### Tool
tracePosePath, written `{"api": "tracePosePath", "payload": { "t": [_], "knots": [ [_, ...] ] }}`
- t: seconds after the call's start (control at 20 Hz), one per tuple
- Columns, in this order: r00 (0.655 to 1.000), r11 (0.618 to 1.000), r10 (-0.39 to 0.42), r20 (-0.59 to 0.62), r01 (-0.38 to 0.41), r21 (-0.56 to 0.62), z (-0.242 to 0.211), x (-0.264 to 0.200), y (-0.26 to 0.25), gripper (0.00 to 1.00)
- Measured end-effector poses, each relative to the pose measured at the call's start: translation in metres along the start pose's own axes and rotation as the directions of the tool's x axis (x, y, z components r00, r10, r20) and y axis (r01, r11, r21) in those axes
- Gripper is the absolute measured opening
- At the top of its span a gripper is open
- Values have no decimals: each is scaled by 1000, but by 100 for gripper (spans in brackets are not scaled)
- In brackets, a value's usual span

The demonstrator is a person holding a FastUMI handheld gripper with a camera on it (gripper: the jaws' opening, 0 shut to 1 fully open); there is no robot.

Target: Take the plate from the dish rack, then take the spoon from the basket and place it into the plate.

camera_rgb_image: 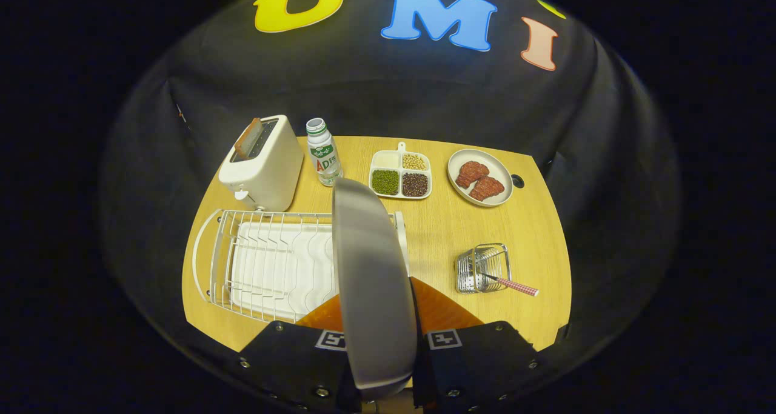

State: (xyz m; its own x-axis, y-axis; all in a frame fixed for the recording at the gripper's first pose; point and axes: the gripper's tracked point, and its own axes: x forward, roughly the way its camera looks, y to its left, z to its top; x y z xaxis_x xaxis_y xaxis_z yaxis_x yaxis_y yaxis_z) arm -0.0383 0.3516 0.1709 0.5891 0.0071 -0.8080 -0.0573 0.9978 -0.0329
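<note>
A grey plate (370, 280) stands on edge between my fingers, held up above the table. My gripper (377, 317) is shut on the plate, one finger pressing on each face near its lower rim. Below and left of the plate lies the white wire dish rack (267, 259) with its drip tray and no dishes in it. To the right, beyond my fingers, a small wire basket (482, 268) sits on the table. A spoon (512, 285) with a red checked handle lies in the basket, its handle poking out to the right.
At the back of the wooden table (442, 232) stand a white toaster (262, 162) with a slice of toast, a small bottle (324, 151), a four-part dish of beans (400, 176) and a plate of meat (480, 177). Bare wood lies between rack and basket.
</note>
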Motion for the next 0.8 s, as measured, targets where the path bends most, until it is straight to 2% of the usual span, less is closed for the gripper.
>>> {"api": "tracePosePath", "payload": {
  "t": [0.25,0.5,0.65,0.8],
  "knots": [
    [1000,999,15,20,-16,34,-18,-31,-46,32],
    [998,993,63,15,-65,102,-40,-46,-82,32],
    [990,977,142,13,-142,157,-60,-48,-95,32],
    [982,964,190,6,-188,188,-85,-42,-114,32]
  ]
}}
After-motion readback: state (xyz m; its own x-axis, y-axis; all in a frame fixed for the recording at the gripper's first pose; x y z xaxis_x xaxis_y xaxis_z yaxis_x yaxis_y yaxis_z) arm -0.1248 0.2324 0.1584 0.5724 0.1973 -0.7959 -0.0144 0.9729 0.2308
